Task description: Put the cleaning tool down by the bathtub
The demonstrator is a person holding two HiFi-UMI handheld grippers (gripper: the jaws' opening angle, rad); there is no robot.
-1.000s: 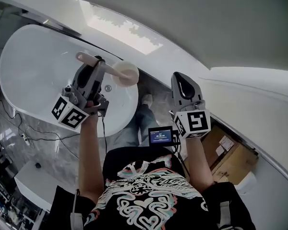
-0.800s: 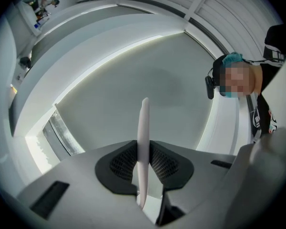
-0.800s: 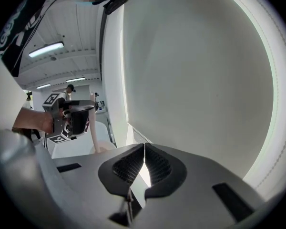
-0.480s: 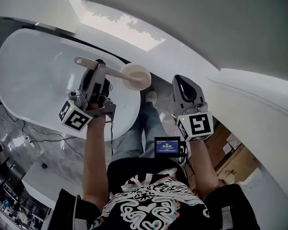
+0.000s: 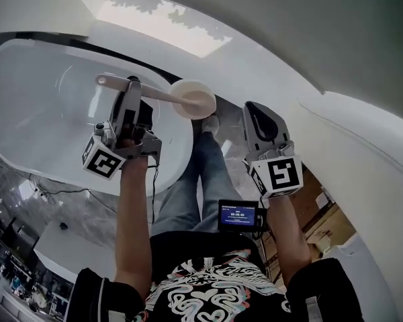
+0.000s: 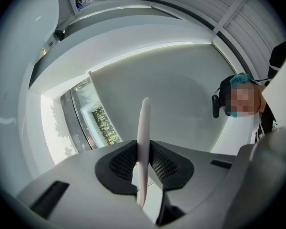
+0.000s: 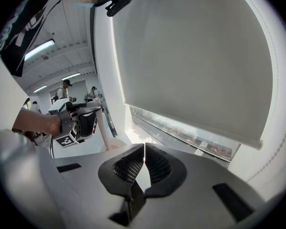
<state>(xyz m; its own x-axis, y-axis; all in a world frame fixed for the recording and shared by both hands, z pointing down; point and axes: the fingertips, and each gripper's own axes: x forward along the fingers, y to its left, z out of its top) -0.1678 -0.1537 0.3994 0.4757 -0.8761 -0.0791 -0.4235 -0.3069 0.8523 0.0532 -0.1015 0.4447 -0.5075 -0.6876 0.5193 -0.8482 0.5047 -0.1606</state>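
Head view down; right gripper view shares left gripper (image 5: 132,86).

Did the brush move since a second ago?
Yes. In the head view the brush has slid from over the bathtub rim to just past it, toward the floor beside the tub.

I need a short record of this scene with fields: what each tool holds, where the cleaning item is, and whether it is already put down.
left tool: shut on the handle of the cream long-handled round-headed scrubber
right tool: shut, nothing between the jaws
scrubber position: held in the air across the white oval bathtub, round head near the tub's rim
put down: not yet
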